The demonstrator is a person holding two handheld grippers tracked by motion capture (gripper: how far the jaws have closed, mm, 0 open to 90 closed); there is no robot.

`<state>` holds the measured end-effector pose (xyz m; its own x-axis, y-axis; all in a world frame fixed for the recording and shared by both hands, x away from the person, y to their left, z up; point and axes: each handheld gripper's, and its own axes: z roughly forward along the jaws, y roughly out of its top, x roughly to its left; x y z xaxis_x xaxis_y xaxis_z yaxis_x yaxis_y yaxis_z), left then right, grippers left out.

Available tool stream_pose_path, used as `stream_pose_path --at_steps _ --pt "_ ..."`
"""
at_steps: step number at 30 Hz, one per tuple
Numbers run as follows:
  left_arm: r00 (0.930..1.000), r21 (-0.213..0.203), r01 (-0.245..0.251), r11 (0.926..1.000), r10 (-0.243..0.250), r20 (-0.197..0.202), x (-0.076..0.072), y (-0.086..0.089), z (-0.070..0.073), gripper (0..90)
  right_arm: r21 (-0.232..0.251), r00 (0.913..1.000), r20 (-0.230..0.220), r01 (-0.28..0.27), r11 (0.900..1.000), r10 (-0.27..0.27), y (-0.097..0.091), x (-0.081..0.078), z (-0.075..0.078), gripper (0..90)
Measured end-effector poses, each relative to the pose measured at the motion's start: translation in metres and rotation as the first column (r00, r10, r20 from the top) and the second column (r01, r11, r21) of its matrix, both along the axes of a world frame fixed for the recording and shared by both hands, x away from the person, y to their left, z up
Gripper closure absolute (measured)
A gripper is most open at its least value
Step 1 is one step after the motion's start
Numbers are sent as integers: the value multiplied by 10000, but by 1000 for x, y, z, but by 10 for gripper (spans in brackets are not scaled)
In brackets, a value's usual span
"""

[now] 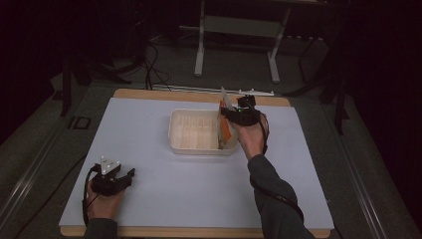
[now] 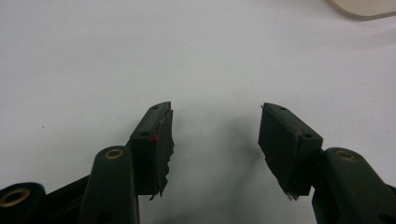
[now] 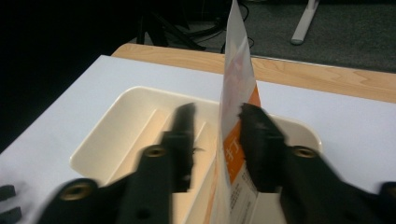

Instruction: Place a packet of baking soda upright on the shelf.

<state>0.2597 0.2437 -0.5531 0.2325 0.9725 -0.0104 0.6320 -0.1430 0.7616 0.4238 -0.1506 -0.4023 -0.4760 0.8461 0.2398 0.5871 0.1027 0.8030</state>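
Observation:
A cream tray (image 1: 195, 148) with shallow compartments sits in the middle of the white mat. An orange and white packet (image 1: 225, 130) stands on edge at the tray's right end. My right gripper (image 1: 230, 112) hovers over that end. In the right gripper view the right gripper (image 3: 217, 112) is open, and the packet (image 3: 236, 70) rises between its jaws, close against the right one, above the tray (image 3: 112, 126). My left gripper (image 1: 125, 175) rests near the mat's front left corner. The left gripper (image 2: 215, 112) is open over bare mat with nothing between its jaws.
The white mat (image 1: 164, 199) covers a wooden table whose edge (image 1: 149, 93) shows at the back. A corner of the tray (image 2: 369, 7) shows at the top right of the left gripper view. A metal stand (image 1: 236, 30) and cables lie on the floor beyond the table.

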Motion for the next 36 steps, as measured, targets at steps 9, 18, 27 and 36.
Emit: stream_pose_path --at_steps 9,18,27,36 --pt "10000 11 -39 10000 39 24 0 0 0 443 -402 9973 309 -648 9971 661 -11 -16 17 466" --pt "10000 31 -61 10000 61 51 0 0 0 443 -360 9936 646 -908 9952 930 -32 -40 32 445" --pt "9999 55 -96 9999 95 64 -1 0 0 446 -806 9855 1011 -1286 9884 1365 -43 -67 29 449" --pt "10000 83 -81 9999 81 53 -1 0 0 446 -1847 9764 1099 -1637 9691 1859 -42 -89 11 481"
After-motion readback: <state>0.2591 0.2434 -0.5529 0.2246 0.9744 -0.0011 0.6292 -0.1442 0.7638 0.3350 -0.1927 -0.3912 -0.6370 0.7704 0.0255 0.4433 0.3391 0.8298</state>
